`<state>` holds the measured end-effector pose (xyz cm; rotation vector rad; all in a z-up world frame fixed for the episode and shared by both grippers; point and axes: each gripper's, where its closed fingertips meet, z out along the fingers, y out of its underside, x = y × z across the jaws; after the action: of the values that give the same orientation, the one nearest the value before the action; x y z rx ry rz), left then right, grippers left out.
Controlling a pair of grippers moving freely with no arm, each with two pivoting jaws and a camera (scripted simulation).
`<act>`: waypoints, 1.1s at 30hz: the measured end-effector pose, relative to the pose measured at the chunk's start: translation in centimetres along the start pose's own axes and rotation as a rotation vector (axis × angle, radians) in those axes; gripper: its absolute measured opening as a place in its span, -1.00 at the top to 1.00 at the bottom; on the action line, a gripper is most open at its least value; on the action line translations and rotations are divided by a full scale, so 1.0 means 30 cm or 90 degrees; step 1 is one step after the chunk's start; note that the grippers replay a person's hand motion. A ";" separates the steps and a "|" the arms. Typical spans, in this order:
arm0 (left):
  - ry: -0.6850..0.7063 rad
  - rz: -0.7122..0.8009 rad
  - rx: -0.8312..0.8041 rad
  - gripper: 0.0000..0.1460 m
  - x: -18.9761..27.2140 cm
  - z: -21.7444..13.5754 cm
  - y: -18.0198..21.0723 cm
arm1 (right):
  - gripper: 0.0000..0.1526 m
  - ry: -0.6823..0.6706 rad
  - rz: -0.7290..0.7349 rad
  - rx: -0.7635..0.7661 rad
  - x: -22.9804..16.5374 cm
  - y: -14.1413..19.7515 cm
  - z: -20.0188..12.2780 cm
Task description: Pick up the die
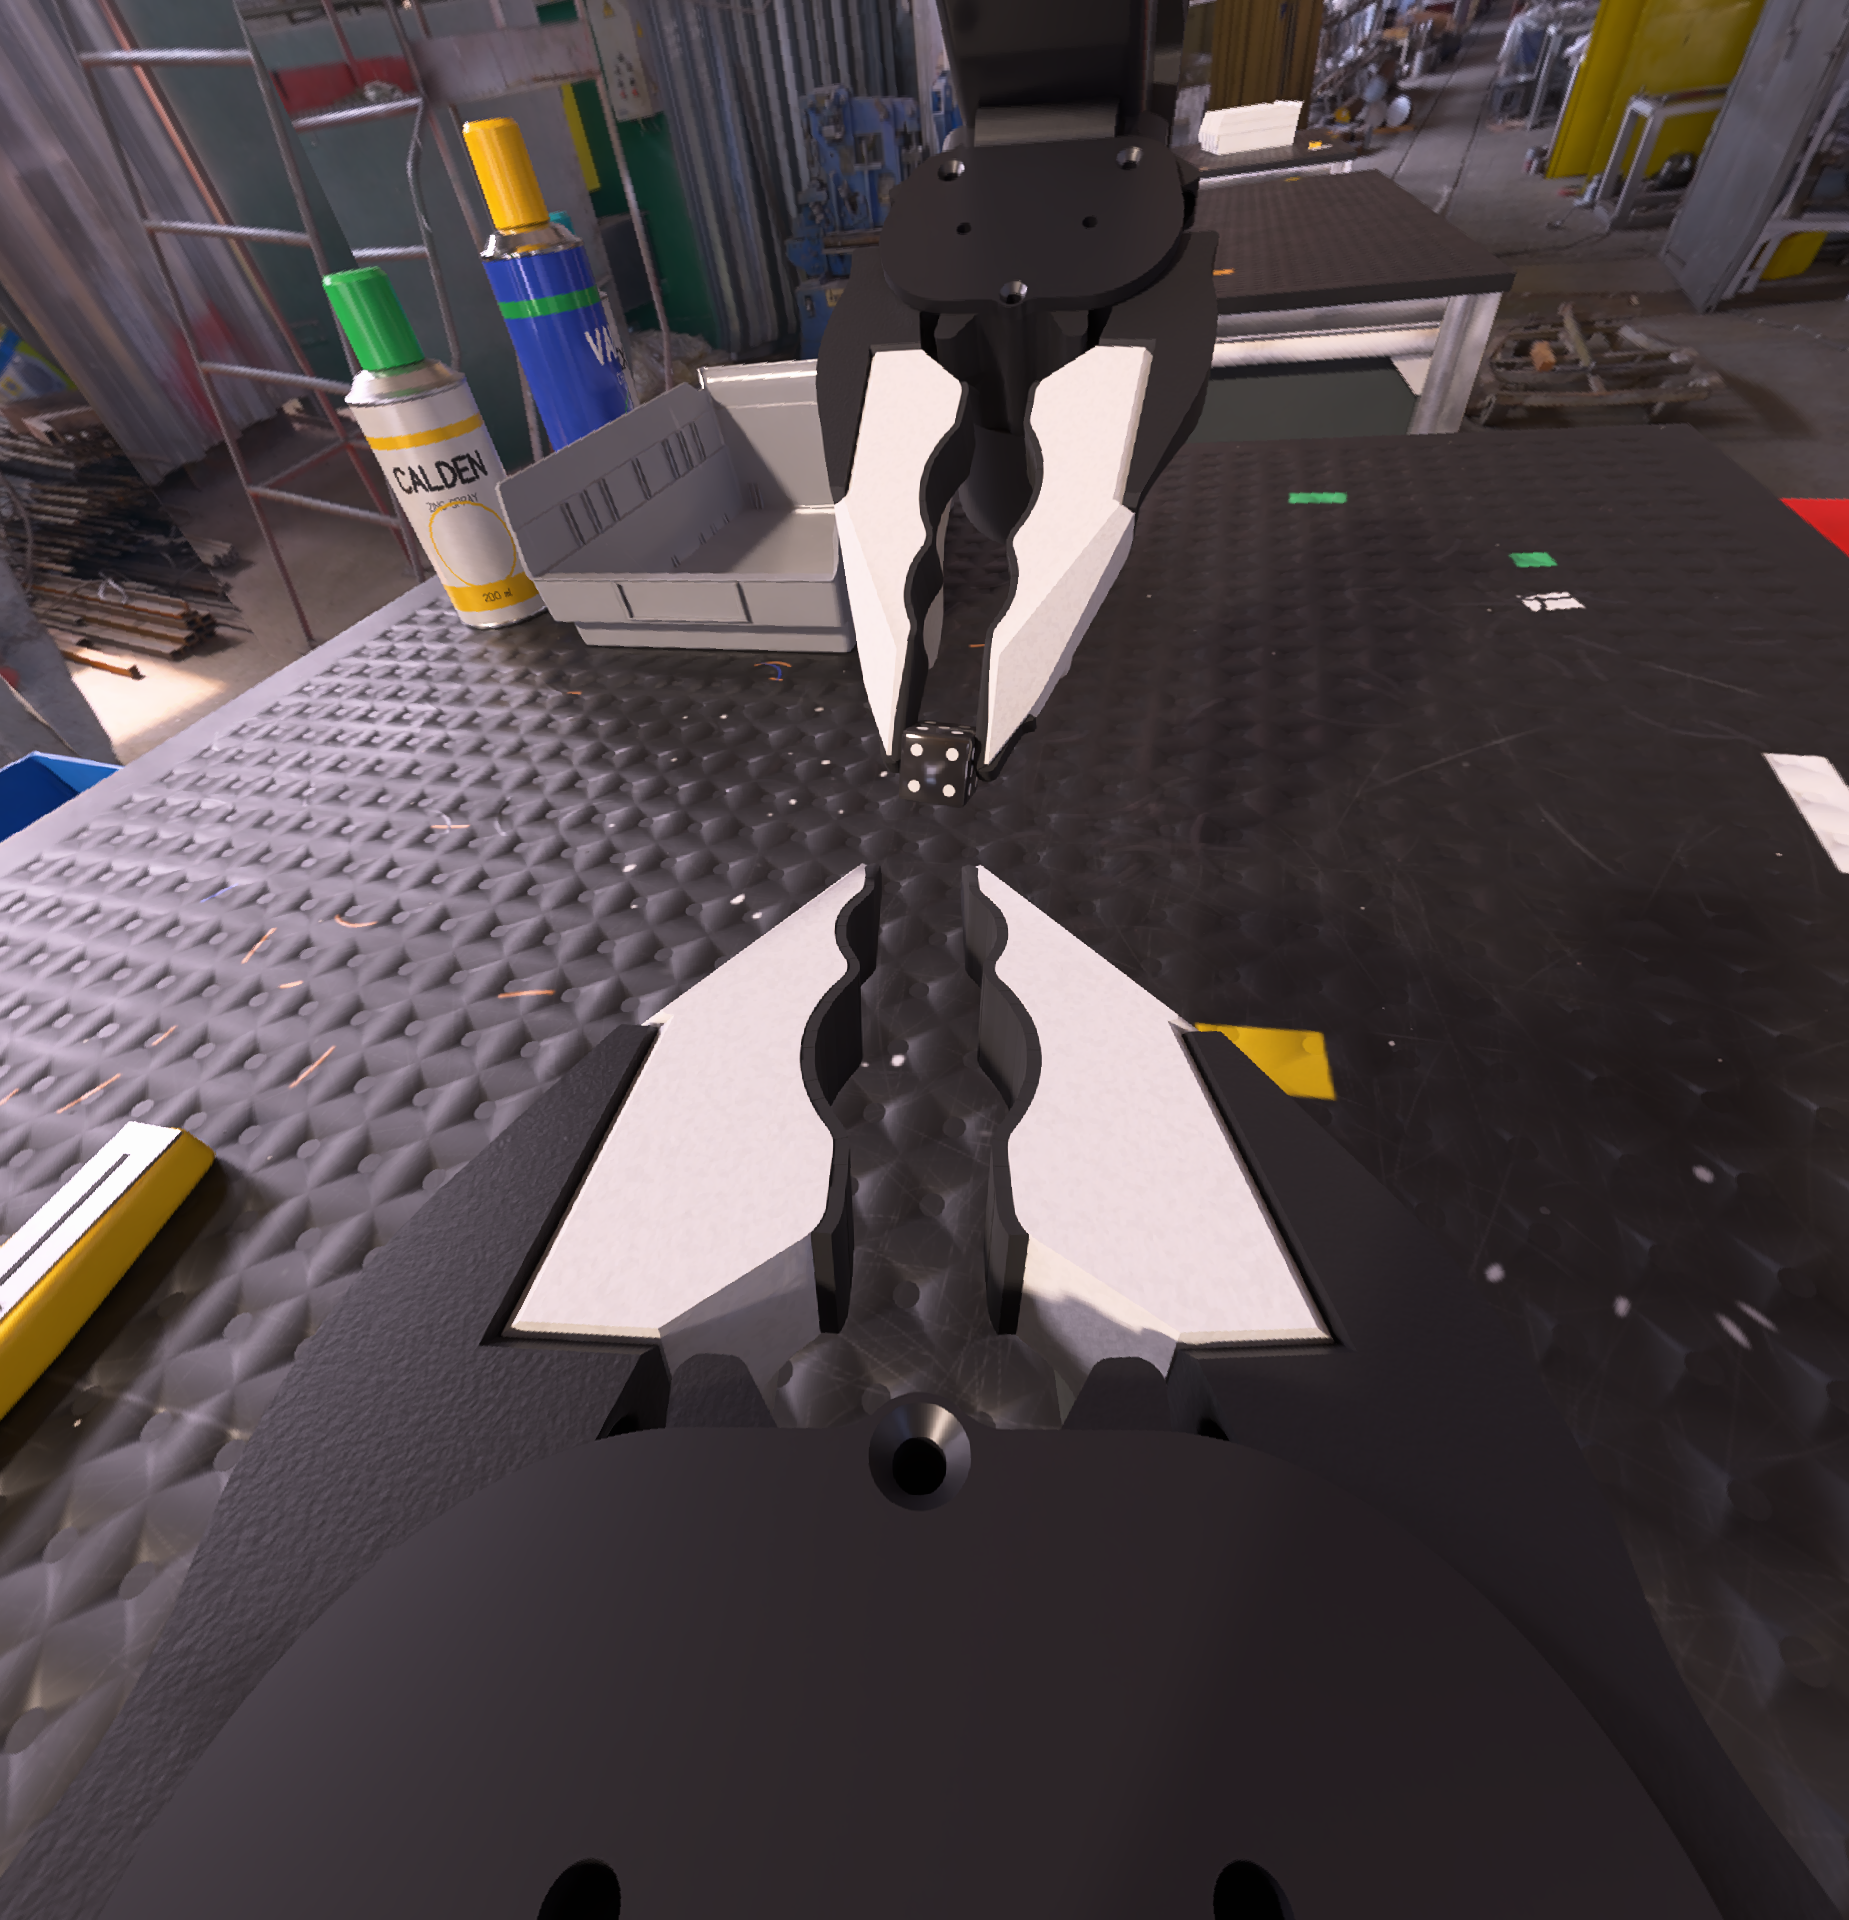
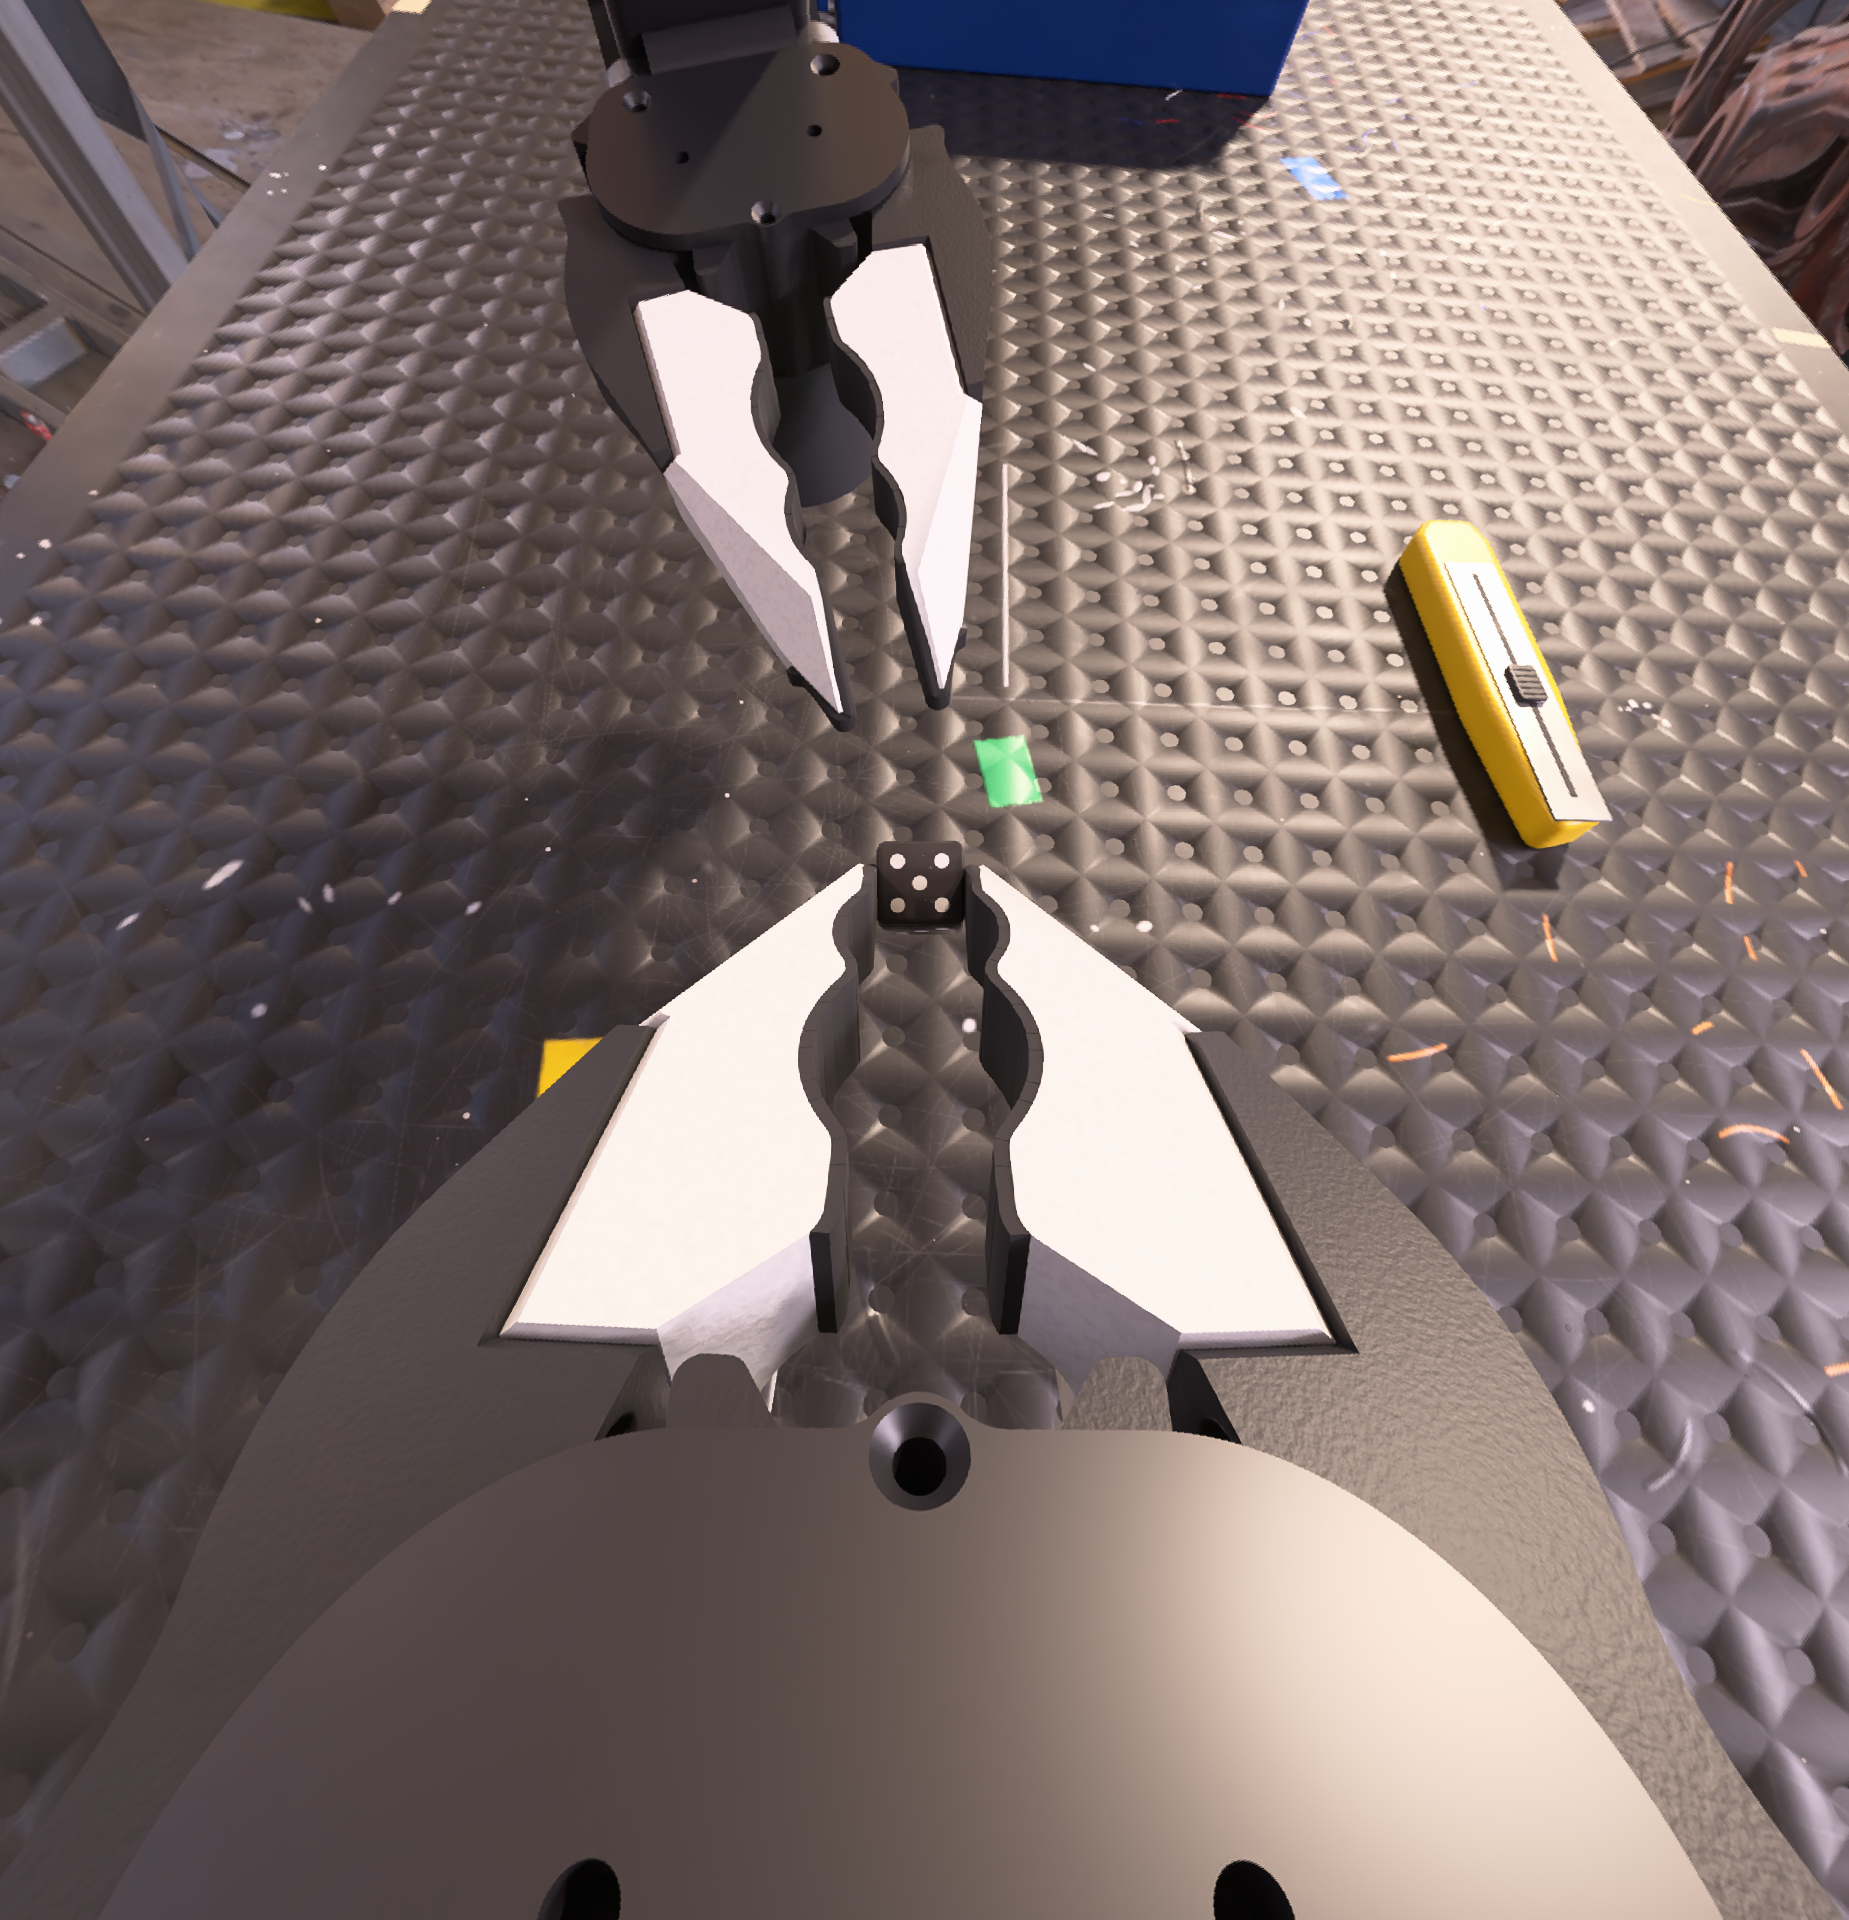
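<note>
The die sits just above centre in the right wrist view, between the tips of the right gripper; its jaws stand close on either flank, seemingly clamped on it, though firm contact is hard to confirm. In the left wrist view the die shows a little above centre, held at the tips of the right gripper, which comes down from the top of the frame; whether it is clear of the table I cannot tell. The left gripper fills the lower half of that view, jaws a narrow gap apart and empty, pointing at the die but apart from it.

The die looks small, light, hard and smooth; it should neither crush nor bend, but could pivot or squirt out if pinched near an edge. Two opposite flat faces, taken squarely at mid-height, seem the best hold.

A grey bin and two spray cans stand at upper left; a yellow knife lies at the right of the right wrist view.
</note>
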<state>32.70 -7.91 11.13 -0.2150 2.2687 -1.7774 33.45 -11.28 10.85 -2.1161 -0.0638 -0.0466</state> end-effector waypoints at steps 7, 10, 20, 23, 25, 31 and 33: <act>0.002 0.007 -0.006 0.79 0.007 0.011 0.003 | 0.79 0.011 -0.008 -0.003 -0.005 0.001 0.001; 0.002 0.009 -0.007 0.79 0.009 0.013 0.003 | 0.79 0.016 -0.014 -0.009 -0.006 0.003 0.002; 0.002 0.039 -0.026 0.79 0.016 0.016 0.013 | 0.79 0.011 -0.021 -0.017 -0.013 0.009 -0.003; 0.001 0.051 -0.034 0.79 0.019 0.017 0.017 | 0.79 0.005 -0.021 -0.022 -0.018 0.015 0.000; 0.004 0.048 -0.032 0.79 0.022 0.018 0.016 | 0.79 0.008 -0.027 -0.028 -0.019 0.019 0.005; 0.004 0.060 -0.043 0.79 0.022 0.018 0.022 | 0.79 0.011 -0.026 -0.023 -0.020 0.016 0.002; 0.004 0.067 -0.049 0.79 0.024 0.018 0.026 | 0.79 0.008 -0.027 -0.027 -0.023 0.020 0.004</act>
<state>32.19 -8.43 10.18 -0.1016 2.3104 -1.6425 32.81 -11.51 10.24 -2.1573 -0.1022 -0.0868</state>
